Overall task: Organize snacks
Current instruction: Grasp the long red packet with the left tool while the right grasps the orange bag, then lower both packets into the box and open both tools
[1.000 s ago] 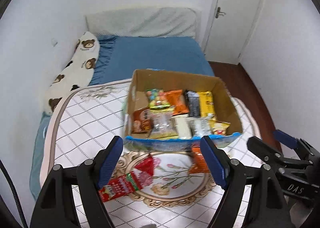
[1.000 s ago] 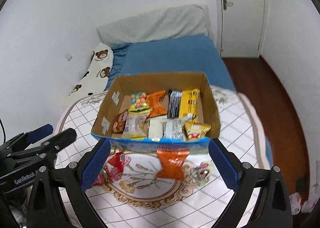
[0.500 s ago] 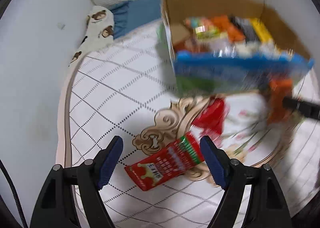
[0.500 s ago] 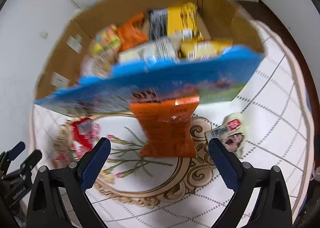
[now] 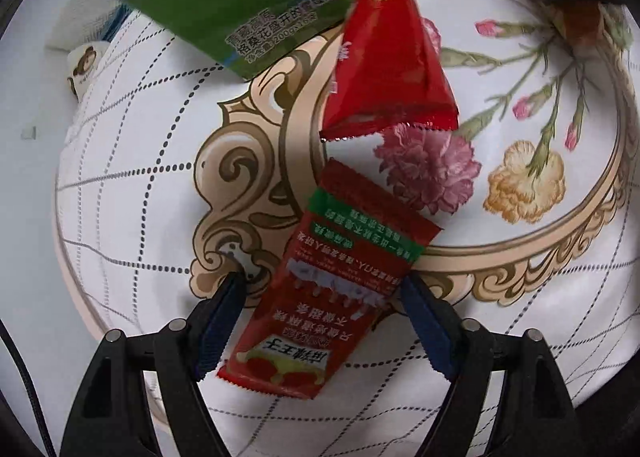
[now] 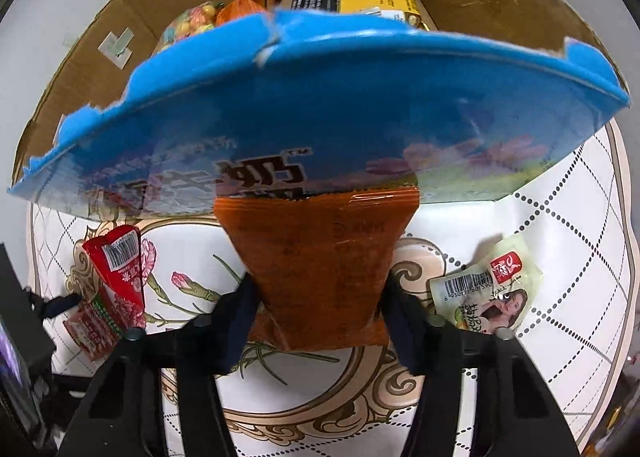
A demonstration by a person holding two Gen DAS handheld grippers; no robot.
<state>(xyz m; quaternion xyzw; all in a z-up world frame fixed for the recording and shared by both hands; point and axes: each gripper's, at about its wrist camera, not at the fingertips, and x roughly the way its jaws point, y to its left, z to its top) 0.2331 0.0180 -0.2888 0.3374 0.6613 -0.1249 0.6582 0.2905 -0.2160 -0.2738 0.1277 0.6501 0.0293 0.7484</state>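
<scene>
Snacks are lying loose on the flowered tablecloth (image 5: 132, 185) and packed in the cardboard box (image 6: 280, 129) beyond. We are finding the left gripper (image 5: 320, 309) pointing steeply down with its jaws apart, having just been closing slightly; the red snack packet (image 5: 320, 297) is lying flat between them, and we cannot tell whether the pads are touching it. Just past it a shiny red triangular pouch (image 5: 388, 57) is resting against the box's base. We are seeing the right gripper (image 6: 318, 309), its jaws having just been closing, clamped on the orange packet (image 6: 320, 269), whose far end is touching the box's blue front. A pale green packet (image 6: 488, 293) is lying beside it.
</scene>
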